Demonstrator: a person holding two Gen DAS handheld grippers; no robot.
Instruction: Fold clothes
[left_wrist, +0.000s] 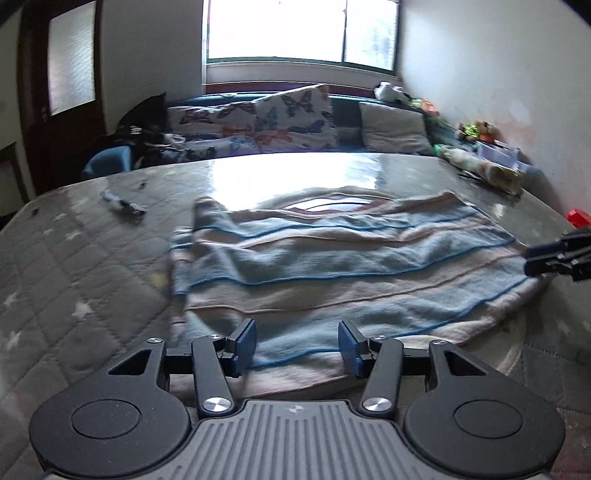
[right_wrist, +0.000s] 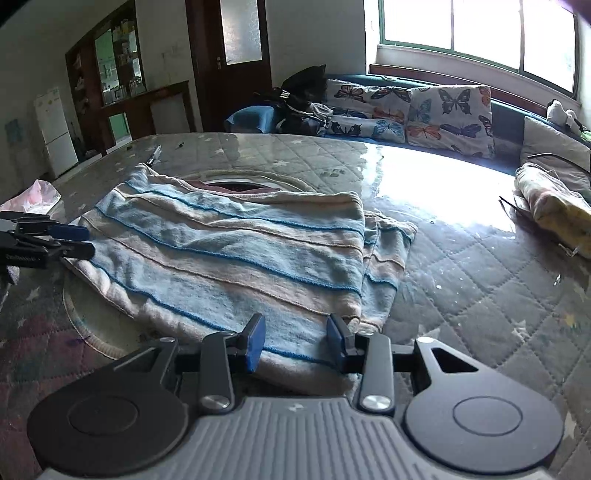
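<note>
A striped garment in light blue, cream and pink (left_wrist: 332, 266) lies partly folded on the quilted table cover (left_wrist: 92, 258); it also shows in the right wrist view (right_wrist: 229, 251). My left gripper (left_wrist: 297, 347) is open, its blue pads just above the garment's near edge. My right gripper (right_wrist: 295, 341) is open over the garment's near edge by a corner. In the left wrist view the right gripper (left_wrist: 532, 260) sits at the garment's right edge. In the right wrist view the left gripper (right_wrist: 79, 242) sits at its left edge.
A pen-like object (left_wrist: 123, 205) lies at the table's far left. A folded cloth bundle (right_wrist: 554, 210) and small toys (left_wrist: 476, 129) sit at the far right. A sofa with butterfly cushions (right_wrist: 450, 110) runs behind the table under the window. A red object (left_wrist: 578, 218) is at the right edge.
</note>
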